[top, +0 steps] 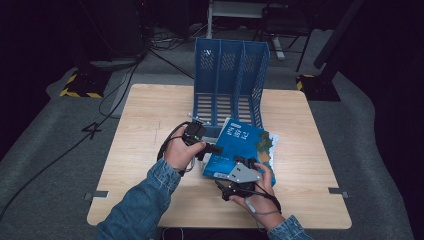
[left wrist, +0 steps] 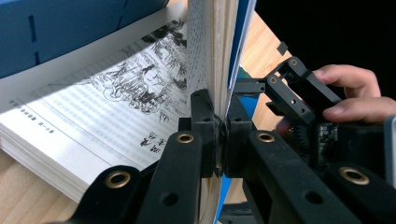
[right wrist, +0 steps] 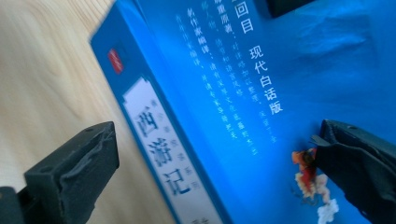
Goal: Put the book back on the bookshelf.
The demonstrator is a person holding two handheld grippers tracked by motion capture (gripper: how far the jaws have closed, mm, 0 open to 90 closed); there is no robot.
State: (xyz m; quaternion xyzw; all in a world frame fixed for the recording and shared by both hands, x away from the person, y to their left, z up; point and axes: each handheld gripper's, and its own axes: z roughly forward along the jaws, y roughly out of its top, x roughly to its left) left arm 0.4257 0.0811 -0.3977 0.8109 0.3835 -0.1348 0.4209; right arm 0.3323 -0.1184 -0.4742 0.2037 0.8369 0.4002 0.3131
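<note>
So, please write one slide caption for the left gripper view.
Left tongs clamp the cover and pages of an open blue book.

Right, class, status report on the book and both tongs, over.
Left tongs shut on book cover and pages. Right tongs open, straddling the spine. Blue file rack directly behind, nothing blocking.
</note>
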